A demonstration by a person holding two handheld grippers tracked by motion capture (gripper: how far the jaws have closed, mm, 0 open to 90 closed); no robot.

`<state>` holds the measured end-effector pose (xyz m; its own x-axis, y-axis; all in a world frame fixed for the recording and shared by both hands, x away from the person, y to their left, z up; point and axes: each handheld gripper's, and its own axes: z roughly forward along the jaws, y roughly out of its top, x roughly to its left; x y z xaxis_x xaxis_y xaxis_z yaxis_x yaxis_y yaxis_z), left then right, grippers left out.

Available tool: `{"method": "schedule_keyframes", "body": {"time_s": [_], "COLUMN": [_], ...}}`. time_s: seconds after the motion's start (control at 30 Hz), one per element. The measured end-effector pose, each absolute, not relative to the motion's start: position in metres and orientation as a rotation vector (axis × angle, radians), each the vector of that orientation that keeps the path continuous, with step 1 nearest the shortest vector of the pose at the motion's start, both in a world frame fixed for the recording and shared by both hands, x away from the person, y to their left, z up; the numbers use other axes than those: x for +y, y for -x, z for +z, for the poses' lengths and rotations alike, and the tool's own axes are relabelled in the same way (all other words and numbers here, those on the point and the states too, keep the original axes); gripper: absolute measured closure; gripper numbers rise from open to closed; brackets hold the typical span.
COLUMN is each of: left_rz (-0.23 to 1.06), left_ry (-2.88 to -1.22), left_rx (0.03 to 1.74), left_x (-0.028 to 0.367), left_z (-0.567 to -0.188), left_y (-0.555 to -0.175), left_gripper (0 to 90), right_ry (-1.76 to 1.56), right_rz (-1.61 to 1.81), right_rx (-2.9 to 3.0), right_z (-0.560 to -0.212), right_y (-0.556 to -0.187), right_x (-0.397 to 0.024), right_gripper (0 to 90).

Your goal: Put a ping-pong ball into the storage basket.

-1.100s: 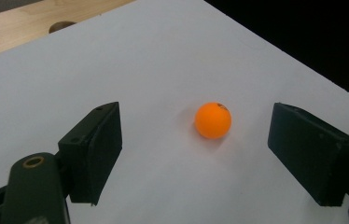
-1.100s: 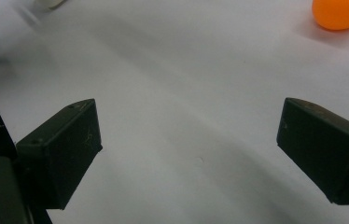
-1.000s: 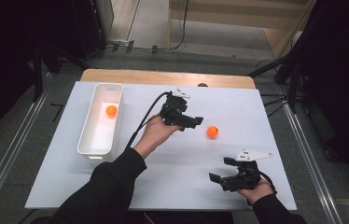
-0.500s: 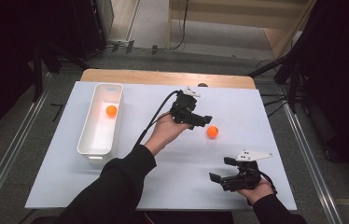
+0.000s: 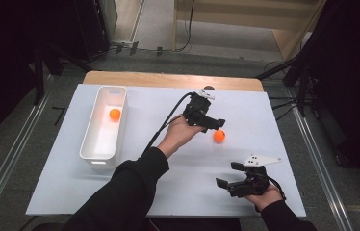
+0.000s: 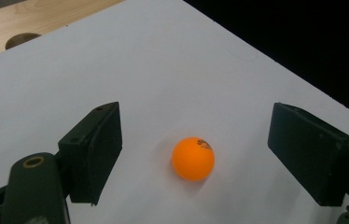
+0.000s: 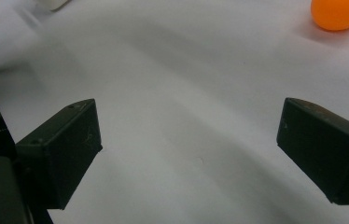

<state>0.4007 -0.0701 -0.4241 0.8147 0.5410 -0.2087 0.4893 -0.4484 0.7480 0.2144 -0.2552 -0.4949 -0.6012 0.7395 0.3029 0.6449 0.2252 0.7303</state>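
Observation:
An orange ball (image 5: 219,136) (image 6: 192,158) (image 7: 339,13) lies on the white sheet (image 5: 178,159) right of centre. My left gripper (image 5: 211,124) (image 6: 196,161) hovers just left of it, open, and in the left gripper view the ball sits between the jaws, touching neither. A second orange ball (image 5: 115,114) rests inside the white bin (image 5: 89,137) at the left. Near the front right my right gripper (image 5: 232,174) (image 7: 189,154) stands open over bare sheet with nothing between its jaws.
The white sheet covers a wooden table (image 5: 168,79) whose far edge shows. A dark knot or hole (image 6: 21,39) marks the wood. Black cable (image 5: 168,120) trails from the left gripper along the arm. Floor rails run along both sides.
My left gripper has moved right toward the loose ball and now stands beside it. The right gripper has stayed where it was.

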Motion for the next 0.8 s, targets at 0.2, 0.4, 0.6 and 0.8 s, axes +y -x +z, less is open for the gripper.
{"method": "schedule_keyframes", "body": {"time_s": [0.2, 0.4, 0.6, 0.8], "left_rz": [0.085, 0.069, 0.062, 0.092], "left_ry": [-2.148, -2.163, -2.138, -2.159], "left_rx": [0.742, 0.73, 0.685, 0.694], "left_x": [-0.082, -0.092, -0.097, -0.1], "left_z": [-0.43, -0.434, -0.439, -0.444], "left_y": [-0.401, -0.403, -0.404, -0.404], "left_gripper": [18.0, 18.1, 0.0, 0.0], "right_ry": [-1.345, -1.348, -1.349, -1.344], "right_rz": [1.328, 1.329, 1.331, 1.333], "right_rx": [2.372, 2.375, 2.375, 2.376], "right_z": [-0.495, -0.494, -0.494, -0.494], "right_y": [-0.214, -0.214, -0.214, -0.214], "right_x": [-0.255, -0.256, -0.256, -0.256], "right_gripper": [5.1, 5.1, 5.1, 5.1]}}
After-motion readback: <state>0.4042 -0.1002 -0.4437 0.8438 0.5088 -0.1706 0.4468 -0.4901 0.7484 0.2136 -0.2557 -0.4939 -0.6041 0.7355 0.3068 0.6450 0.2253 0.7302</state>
